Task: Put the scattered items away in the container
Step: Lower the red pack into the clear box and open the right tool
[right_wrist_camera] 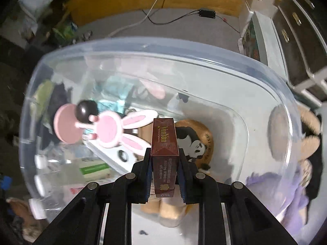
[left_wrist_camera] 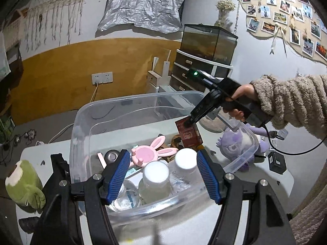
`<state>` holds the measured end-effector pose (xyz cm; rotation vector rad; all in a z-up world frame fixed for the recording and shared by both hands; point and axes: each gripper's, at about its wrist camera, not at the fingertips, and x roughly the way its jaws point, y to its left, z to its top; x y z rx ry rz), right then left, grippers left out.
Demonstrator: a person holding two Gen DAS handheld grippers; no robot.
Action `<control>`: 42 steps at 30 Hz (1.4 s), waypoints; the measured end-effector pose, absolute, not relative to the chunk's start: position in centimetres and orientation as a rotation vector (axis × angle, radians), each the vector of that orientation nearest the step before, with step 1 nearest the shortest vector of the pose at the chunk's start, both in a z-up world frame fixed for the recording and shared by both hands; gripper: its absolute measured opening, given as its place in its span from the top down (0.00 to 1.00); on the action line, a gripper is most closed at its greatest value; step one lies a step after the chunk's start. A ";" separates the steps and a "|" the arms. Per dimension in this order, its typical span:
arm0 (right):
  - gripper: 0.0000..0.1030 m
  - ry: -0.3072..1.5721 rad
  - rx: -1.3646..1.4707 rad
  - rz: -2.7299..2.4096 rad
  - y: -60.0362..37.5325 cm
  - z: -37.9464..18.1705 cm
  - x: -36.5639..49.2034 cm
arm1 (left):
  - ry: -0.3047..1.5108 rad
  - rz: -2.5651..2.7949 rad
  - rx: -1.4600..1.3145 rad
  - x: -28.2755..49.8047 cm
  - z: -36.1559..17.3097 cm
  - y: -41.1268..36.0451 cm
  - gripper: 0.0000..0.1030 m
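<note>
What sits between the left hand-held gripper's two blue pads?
In the left wrist view, two white-capped bottles inside the clear bin show between the open left hand-held gripper's pads.

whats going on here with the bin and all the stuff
A person is tidying loose items into a clear plastic bin. The right gripper is shut on a dark red box, held over the bin's inside. The left gripper is open and empty at the bin's near wall. A pink bunny toy and white-capped bottles are already inside. A green plush and a purple plush sit outside.
</note>
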<state>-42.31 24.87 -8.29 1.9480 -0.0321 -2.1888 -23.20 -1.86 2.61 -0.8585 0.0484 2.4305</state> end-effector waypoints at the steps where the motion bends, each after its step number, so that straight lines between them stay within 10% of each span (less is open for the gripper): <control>1: 0.78 0.008 1.965 -2.191 24.5 -8.6 -42.5 | 0.039 2.430 -0.859 -23.2 2.5 -2.0 0.35; 16: 0.78 1.288 1.805 -2.052 16.3 -14.1 -40.4 | -0.031 2.416 -0.839 -23.6 1.8 -3.3 0.35; 19: 0.76 1.294 1.804 -1.951 15.4 -15.1 -40.3 | -0.039 2.413 -0.844 -23.5 1.7 -3.6 0.34; 24: 0.31 1.040 1.874 -1.909 15.3 -13.7 -40.7 | -0.048 2.421 -0.856 -23.4 1.4 -4.1 0.35; 32: 0.32 0.666 1.951 -1.991 18.1 -8.1 -43.0 | -0.074 2.434 -0.878 -23.2 0.9 -4.5 0.34; 36: 0.75 0.473 2.081 -1.871 19.6 -9.1 -42.4 | -0.074 2.433 -0.879 -22.9 0.8 -4.5 0.34; 42: 0.78 0.556 2.201 -1.714 20.0 -13.3 -40.4 | -0.084 2.440 -0.883 -22.8 0.7 -4.5 0.34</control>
